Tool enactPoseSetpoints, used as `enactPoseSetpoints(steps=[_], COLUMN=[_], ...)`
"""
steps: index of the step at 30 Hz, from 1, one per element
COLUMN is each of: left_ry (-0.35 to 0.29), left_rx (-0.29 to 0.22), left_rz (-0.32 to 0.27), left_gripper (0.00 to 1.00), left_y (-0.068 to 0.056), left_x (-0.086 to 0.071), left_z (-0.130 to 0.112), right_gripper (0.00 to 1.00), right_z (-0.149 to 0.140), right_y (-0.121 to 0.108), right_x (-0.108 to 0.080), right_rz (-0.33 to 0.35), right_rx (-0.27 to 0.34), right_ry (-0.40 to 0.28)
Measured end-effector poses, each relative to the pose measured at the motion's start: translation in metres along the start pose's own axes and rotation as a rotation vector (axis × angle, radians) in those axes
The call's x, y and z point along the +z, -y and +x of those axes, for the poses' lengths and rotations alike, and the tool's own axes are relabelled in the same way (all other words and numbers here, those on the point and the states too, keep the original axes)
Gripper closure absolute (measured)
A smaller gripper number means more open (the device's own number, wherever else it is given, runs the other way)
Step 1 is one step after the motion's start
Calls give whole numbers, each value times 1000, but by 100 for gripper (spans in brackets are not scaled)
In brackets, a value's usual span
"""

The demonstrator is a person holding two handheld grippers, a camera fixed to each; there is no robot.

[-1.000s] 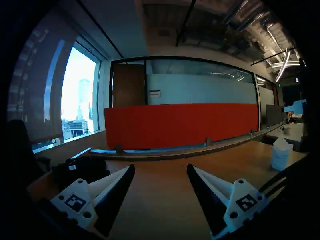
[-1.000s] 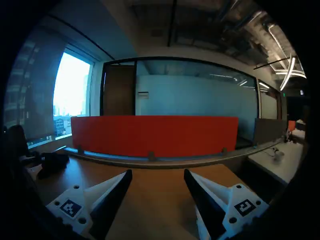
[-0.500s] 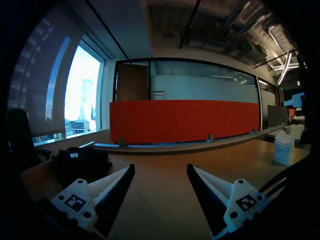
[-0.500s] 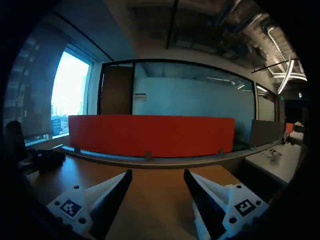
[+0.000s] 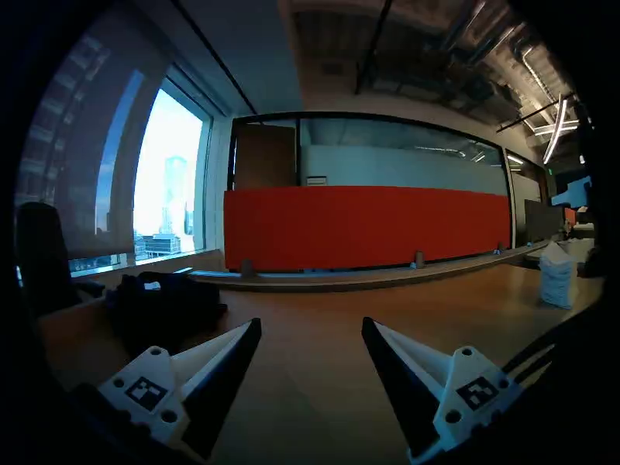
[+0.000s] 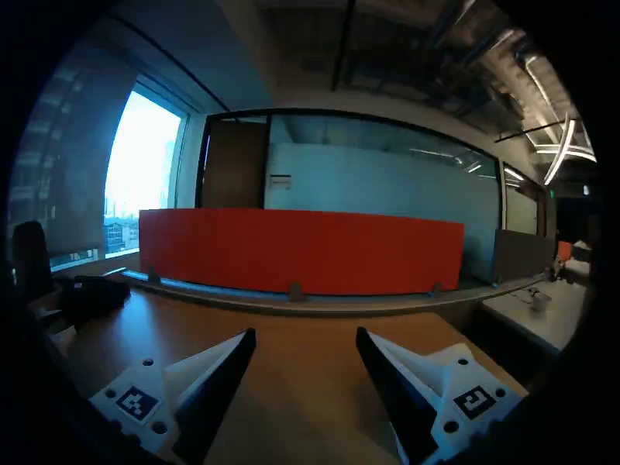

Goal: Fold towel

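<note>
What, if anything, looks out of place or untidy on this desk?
Only the dark heap, seemingly cloth, stands out: it lies bunched at the left end of the desk rather than spread flat. Nothing looks spilled or broken. The left gripper and the right gripper are both open and empty.

Two tongs, one dark bundle, one red partition, one white stack
</note>
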State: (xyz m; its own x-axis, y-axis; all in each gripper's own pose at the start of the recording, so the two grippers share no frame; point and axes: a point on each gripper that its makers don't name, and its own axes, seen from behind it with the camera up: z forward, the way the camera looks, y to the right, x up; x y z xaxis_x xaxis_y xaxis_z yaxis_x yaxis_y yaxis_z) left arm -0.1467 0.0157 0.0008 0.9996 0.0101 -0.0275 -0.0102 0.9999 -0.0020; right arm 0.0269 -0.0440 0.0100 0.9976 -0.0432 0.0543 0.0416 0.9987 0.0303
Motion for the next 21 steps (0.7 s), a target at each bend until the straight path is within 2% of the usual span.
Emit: enactPoseSetpoints(steps=[5, 9, 21], left_ry=[6, 11, 14], left_rx=[-17, -10, -7], left_rz=[5, 12, 20], left_gripper=[4, 4, 4], left_y=[5, 7, 7], left_x=[-2, -2, -2], left_z=[-7, -8, -7], right_gripper=[0, 0, 0], right_z=[-2, -2, 0], right_y=[3, 4, 7], right_x=[0, -1, 1], right_rz=[-5, -7, -4], right_rx=[-6, -6, -14], right_ry=[5, 8, 6])
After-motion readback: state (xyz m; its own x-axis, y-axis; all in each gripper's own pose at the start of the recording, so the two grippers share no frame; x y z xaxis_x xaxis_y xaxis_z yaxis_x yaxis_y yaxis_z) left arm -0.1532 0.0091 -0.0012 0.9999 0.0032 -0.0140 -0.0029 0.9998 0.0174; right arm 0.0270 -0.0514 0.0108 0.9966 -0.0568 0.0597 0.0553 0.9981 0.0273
